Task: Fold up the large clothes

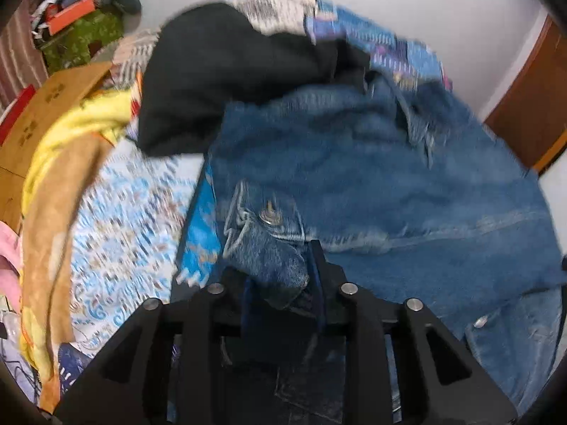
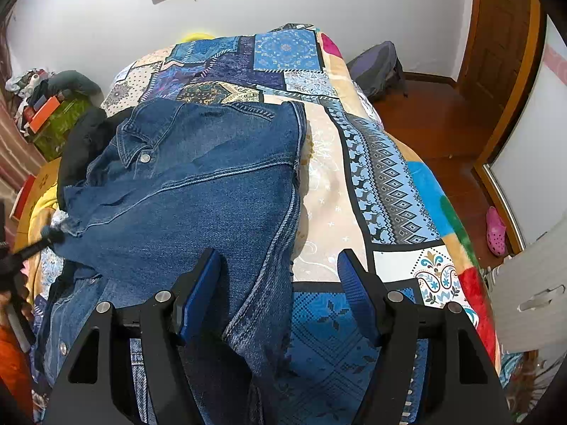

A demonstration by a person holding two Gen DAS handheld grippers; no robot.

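A blue denim jacket (image 2: 198, 191) lies spread over a bed covered with a patchwork blanket (image 2: 386, 191), its collar and a metal snap button (image 2: 145, 157) toward the far left, its lower part hanging toward the near edge. The right gripper (image 2: 280, 294) hovers just above the near part of the jacket with its blue-padded fingers (image 2: 198, 294) spread wide; a fold of denim runs up between them, but neither pad is seen pressing it. The left gripper (image 1: 280, 283) has its fingers pressed together on a bunched corner of the denim jacket (image 1: 372, 184), a flap with a metal button (image 1: 267, 216) sitting just past the fingertips; this view is blurred, so finer detail of the grip cannot be told. Beyond the jacket in the left wrist view lies a black garment (image 1: 219, 81), touching the jacket's far edge, and to the left of it a yellow and tan cloth (image 1: 63, 163) drapes over the bed's side beside a cardboard box (image 1: 42, 106). In the right wrist view a dark backpack (image 2: 379, 69) sits on the wooden floor by the far corner of the bed, a pink clog (image 2: 496, 230) lies on the floor at the right near a white door, and a wooden door (image 2: 503, 32) stands in the far right corner.
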